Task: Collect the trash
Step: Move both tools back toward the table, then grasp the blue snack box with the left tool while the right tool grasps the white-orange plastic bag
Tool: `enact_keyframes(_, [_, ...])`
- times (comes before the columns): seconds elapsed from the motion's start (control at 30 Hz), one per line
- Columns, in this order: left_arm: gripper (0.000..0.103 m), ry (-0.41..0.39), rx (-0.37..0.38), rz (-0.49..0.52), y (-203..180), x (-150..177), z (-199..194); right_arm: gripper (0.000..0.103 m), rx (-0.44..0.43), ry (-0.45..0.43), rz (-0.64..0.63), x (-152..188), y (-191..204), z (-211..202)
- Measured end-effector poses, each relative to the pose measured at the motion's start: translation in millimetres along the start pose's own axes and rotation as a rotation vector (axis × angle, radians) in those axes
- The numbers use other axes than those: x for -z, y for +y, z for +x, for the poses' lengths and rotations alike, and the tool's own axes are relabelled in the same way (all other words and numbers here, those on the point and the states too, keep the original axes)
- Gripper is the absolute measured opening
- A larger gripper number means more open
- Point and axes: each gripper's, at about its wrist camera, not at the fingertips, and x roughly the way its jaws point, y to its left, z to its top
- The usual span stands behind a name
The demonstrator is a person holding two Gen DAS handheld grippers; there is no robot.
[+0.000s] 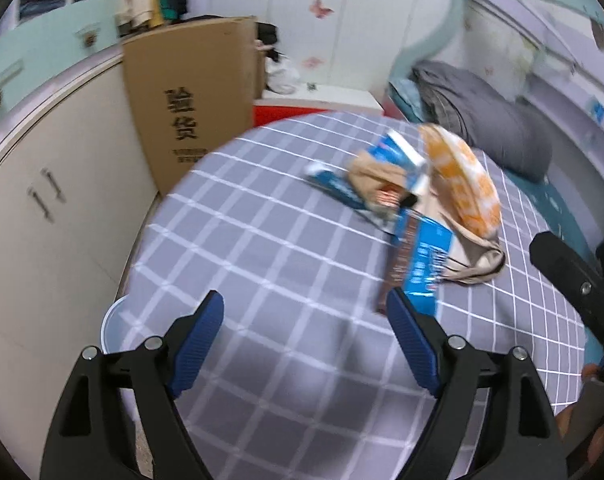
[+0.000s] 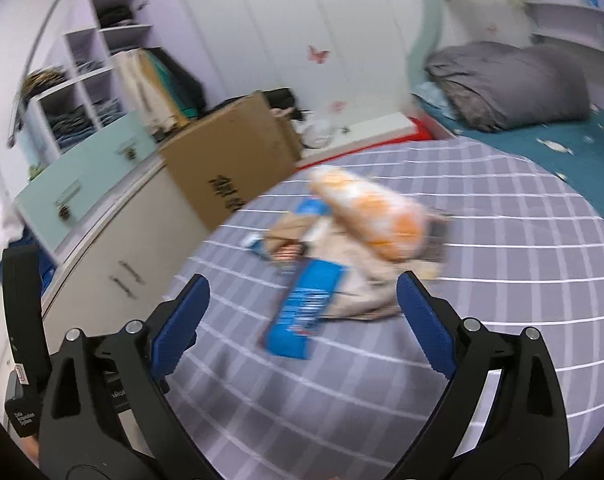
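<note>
A heap of trash lies on the grey checked bed cover (image 1: pixel 262 264) (image 2: pixel 501 264). In it are an orange-and-white bag (image 1: pixel 461 180) (image 2: pixel 369 208), a crumpled beige paper bag (image 1: pixel 473 268) (image 2: pixel 357 280) and blue wrappers (image 1: pixel 425 256) (image 2: pixel 305 308). My left gripper (image 1: pixel 305 312) hangs open above the cover, short of the heap, nothing between its blue pads. My right gripper (image 2: pixel 303 292) is open too, and its fingers frame the near blue wrapper from above without touching it. Both views are blurred.
A tall cardboard box (image 1: pixel 194 100) (image 2: pixel 230 152) leans at the bed's far left, beside a white cabinet (image 1: pixel 42 208) (image 2: pixel 114 264). A grey folded quilt (image 1: pixel 485 112) (image 2: pixel 509 80) lies on the teal sheet (image 2: pixel 573 148). A pale bucket rim (image 1: pixel 114 324) shows by the left fingers.
</note>
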Motion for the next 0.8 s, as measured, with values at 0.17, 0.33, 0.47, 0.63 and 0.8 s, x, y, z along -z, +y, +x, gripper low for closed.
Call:
enact_keyframes(0.17, [0.082,0.015,-0.019,0.058,-38.2,-4.8,19.3,0.093,0.025,0.022,0.029,1.0,-34.1,2.4])
enact_keyframes(0.33, [0.082,0.038,-0.067,0.157,-68.6,-6.5,37.1,0.093,0.021,0.037,0.063,0.6,-58.2,5.5])
enact_keyframes(0.47, [0.082,0.048,-0.083,0.192,-81.5,-8.1,44.8,0.093,0.018,0.049,0.065,-1.6,-69.7,6.3])
enact_keyframes(0.63, [0.045,0.057,-0.068,0.233,-89.0,-7.0,46.3,0.093,0.021,0.053,0.061,-5.2,-74.4,6.3])
enact_keyframes(0.8, [0.043,0.016,-0.037,0.172,-74.6,-8.6,31.9,0.093,0.028,0.057,0.028,-11.4,-70.1,8.3])
